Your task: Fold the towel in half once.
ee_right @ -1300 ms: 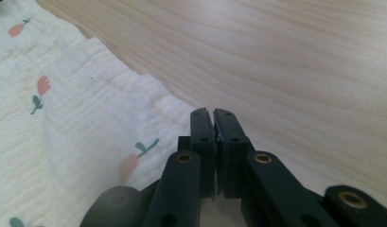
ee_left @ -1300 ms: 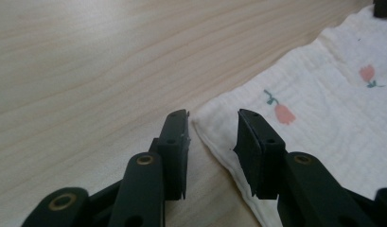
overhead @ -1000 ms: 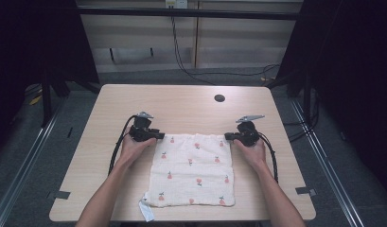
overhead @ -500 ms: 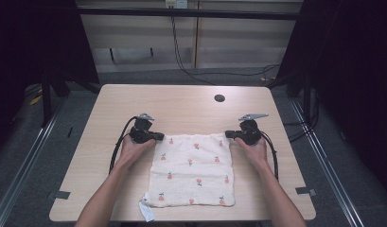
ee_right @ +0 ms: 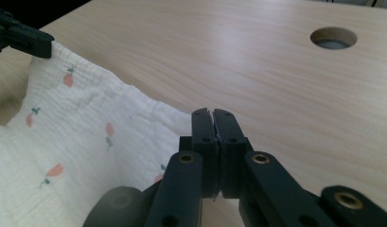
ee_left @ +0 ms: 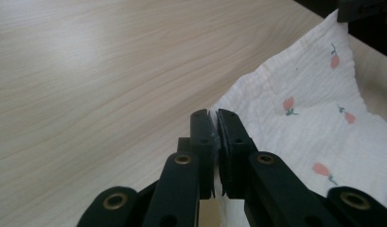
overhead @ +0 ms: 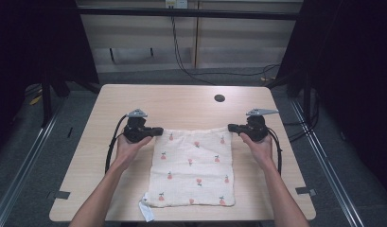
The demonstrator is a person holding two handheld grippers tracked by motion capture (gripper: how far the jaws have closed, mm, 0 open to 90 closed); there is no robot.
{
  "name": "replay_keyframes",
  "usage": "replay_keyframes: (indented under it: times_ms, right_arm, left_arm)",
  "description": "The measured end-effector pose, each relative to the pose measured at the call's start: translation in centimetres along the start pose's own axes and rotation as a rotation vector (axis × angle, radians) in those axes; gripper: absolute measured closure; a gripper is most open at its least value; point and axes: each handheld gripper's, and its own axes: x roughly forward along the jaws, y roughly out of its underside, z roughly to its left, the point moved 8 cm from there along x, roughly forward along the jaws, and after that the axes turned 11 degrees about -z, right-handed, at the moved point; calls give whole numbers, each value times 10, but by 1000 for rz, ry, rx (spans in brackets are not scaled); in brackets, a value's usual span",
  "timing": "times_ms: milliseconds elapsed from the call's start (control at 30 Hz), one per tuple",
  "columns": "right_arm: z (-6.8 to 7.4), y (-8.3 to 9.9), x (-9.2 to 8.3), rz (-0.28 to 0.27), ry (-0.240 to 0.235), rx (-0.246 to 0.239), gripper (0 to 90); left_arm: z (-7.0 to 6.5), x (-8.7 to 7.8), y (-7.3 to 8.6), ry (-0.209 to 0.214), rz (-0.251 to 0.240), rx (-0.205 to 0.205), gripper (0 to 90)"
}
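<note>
1. High view: the cloth (overhead: 193, 169) lies mid-table, its 2 far corners held up by the left gripper (overhead: 158, 131) and right gripper (overhead: 231, 127); uneven lifting could skew it.
2. Left gripper view: jaws clamp the cloth (ee_left: 319, 137) by a thin edge that may slip.
3. Right gripper view: jaws pinch the cloth (ee_right: 87, 142) corner; a tug could free it.

The square crinkled cotton cloth (overhead: 193, 168) is cream-white, scattered with small salmon-pink fruit motifs, each on a thin dark green stem with a leaf; a white tag (overhead: 145, 211) hangs at its near left corner. The rectangular wooden table (overhead: 181, 101) is pale beige with fine, light brown grain lines, and its round cable hole (overhead: 219, 98) looks dark grey. The left gripper (overhead: 159, 131) and right gripper (overhead: 231, 126) are matte black, with brass-coloured rivets on their jaw arms and grey plates on top.
</note>
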Motion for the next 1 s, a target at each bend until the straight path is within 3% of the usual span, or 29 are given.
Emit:
replay_keyframes:
  times_ms: [167,300,533,767,1000]
  right_arm:
    - [1,-14,-11,-34,-1,-3,891]
    - [2,-23,-15,-30,1,-11,890]
    - [7,-33,-13,-49,-21,-17,891]
    - [18,-22,-25,-34,-60,-21,891]
    - [28,-20,-45,-38,-83,-40,891]
  left_arm:
    - [-5,-7,-8,15,-19,11,860]
    - [-4,-14,-18,21,-18,33,857]
    - [-2,-21,-21,12,-19,21,858]
    - [-21,-33,-6,40,-28,43,858]
    - [-37,-48,-11,71,-57,64,857]
